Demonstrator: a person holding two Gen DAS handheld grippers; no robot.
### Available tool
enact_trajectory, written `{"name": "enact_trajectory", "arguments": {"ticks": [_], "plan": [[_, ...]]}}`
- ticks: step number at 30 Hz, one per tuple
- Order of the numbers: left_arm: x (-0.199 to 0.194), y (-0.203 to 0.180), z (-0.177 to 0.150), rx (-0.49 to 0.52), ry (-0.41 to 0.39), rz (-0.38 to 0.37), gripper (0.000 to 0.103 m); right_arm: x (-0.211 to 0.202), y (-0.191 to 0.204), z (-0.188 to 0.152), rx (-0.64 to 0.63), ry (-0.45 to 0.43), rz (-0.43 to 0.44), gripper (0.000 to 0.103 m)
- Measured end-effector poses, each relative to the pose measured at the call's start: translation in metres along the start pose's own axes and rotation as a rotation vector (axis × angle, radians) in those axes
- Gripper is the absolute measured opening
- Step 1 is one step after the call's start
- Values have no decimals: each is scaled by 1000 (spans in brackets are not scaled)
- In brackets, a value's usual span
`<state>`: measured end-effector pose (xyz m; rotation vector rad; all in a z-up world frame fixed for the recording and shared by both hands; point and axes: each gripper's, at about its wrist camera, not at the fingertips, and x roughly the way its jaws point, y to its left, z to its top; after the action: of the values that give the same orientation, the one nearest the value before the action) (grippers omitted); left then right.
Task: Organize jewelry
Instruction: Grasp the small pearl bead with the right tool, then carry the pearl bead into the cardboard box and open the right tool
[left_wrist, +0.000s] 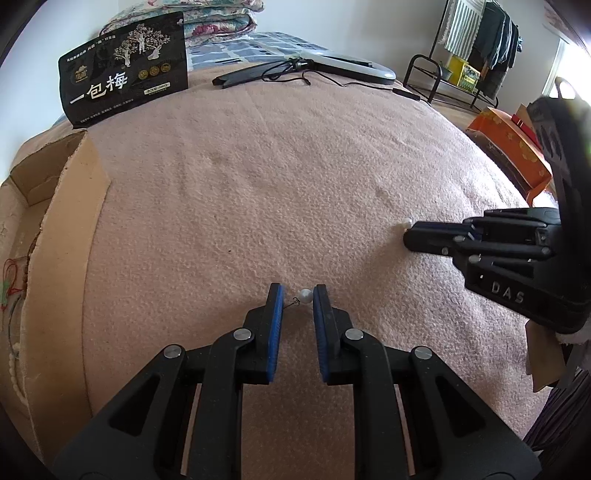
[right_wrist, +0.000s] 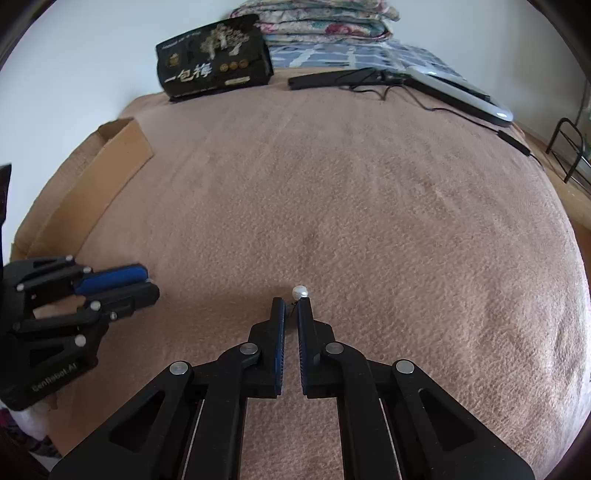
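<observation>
a: item one?
b: small white pearl earring (left_wrist: 305, 295) with thin wire hook, on the pink fleece blanket (left_wrist: 258, 192), pinched between my left claw (left_wrist: 297, 295) pads.
a: item two?
b: second white pearl earring (right_wrist: 299, 292); my right claw (right_wrist: 291, 307) closed on its hook, pearl at the tips.

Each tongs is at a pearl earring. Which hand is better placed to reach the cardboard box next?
Left: the cardboard box lies beside the left tongs; the right tongs sit farther away.
</observation>
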<state>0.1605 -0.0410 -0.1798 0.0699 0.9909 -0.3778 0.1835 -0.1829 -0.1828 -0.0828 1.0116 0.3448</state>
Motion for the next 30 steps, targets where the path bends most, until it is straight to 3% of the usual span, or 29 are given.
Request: {"name": "enact_trajectory", "arguments": {"ticks": [12, 17, 30], "plan": [[3, 9, 0, -17, 9, 4, 15, 7, 1, 6, -37, 5, -40, 7], [3, 9, 0, -18, 10, 4, 15, 8, -1, 8, -26, 1, -30, 13], [-2, 10, -1, -19, -2, 7, 15, 1, 6, 9, -59, -29, -47, 7]]}}
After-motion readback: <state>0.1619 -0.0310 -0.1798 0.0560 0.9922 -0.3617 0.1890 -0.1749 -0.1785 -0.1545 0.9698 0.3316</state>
